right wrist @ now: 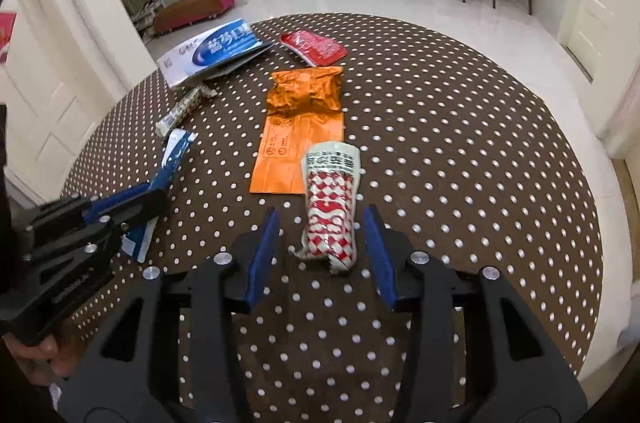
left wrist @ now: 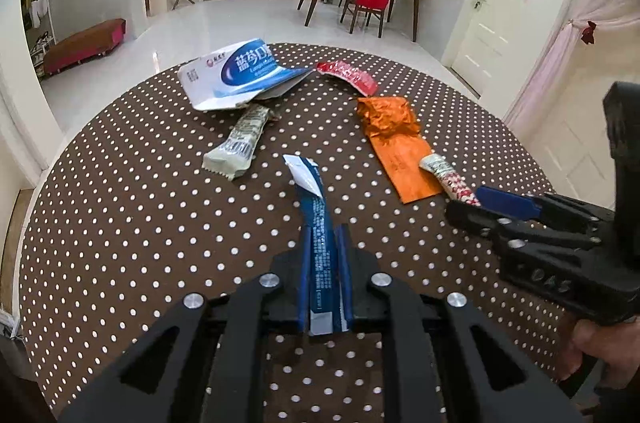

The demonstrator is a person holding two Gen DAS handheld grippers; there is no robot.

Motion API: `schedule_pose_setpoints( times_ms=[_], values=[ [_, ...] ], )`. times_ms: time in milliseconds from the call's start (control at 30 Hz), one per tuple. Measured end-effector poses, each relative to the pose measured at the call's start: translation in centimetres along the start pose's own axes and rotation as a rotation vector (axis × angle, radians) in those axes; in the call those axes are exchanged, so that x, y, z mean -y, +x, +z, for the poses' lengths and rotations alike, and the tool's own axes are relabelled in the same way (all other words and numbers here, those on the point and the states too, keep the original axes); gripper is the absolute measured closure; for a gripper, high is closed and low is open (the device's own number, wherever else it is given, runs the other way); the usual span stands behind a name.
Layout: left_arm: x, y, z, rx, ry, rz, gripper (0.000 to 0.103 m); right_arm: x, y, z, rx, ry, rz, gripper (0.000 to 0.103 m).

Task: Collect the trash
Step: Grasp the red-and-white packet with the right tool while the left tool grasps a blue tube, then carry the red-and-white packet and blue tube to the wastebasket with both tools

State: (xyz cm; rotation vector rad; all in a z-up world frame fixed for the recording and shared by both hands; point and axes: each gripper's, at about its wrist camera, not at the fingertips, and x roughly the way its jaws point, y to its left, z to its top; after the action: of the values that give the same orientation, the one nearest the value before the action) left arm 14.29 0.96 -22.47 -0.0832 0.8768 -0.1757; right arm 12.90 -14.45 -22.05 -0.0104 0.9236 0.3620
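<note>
1. The left gripper (left wrist: 325,247) is clamped on a blue wrapper (left wrist: 318,223). Its pads press both sides of the strip, which runs forward along the fingers and sticks out past the tips, its torn white end lifted over the dotted table (left wrist: 140,223).
2. The right gripper (right wrist: 320,243) stands with its blue pads (right wrist: 264,255) apart, one on each side of a red-checked wrapper (right wrist: 330,211). Neither pad touches the wrapper in the right wrist view; there is a clear gap on both sides.
3. The red-checked wrapper lies on the table just right of the orange packet (right wrist: 300,127), its far end overlapping that packet's near corner.
4. Its long axis points nearly straight away from the right gripper, along the fingers, so the pads would meet its narrow sides. This looks like the right line for a pinch.
5. The right hand is clearly the nearer one; the left is already loaded and sits well to the left of the orange packet.
6. Still on the table beyond the orange packet: a red sachet (right wrist: 314,47); to its left a white-blue pouch (right wrist: 212,51) and a pale bar wrapper (left wrist: 236,147).
7. Judged next: close on the near half of the red-checked wrapper without catching the orange packet.
</note>
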Motion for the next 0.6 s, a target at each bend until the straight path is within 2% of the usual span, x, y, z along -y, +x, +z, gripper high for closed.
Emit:
schedule_pose_setpoints(
  times_ms=[67, 100, 267, 600],
  values=[
    [0.2, -0.2, 0.2, 0.008, 0.001, 0.0, 0.091, -0.3, 0.2, 0.2, -0.001, -0.016, -0.013, 0.081],
    [0.3, -0.5, 0.2, 0.012, 0.001, -0.001, 0.091, 0.2, 0.0, 0.2, -0.003, 0.008, 0.017, 0.082],
    [1.2, -1.9, 1.0, 0.045, 0.013, -0.021, 0.091, 2.2, -2.3, 0.0, 0.059, 0.084, 0.08, 0.083],
    [7.4, -2.9, 4.2, 0.099, 0.093, -0.13, 0.091, 8.7, -8.7, 0.5, 0.204, 0.205, 0.079, 0.083]
  ],
)
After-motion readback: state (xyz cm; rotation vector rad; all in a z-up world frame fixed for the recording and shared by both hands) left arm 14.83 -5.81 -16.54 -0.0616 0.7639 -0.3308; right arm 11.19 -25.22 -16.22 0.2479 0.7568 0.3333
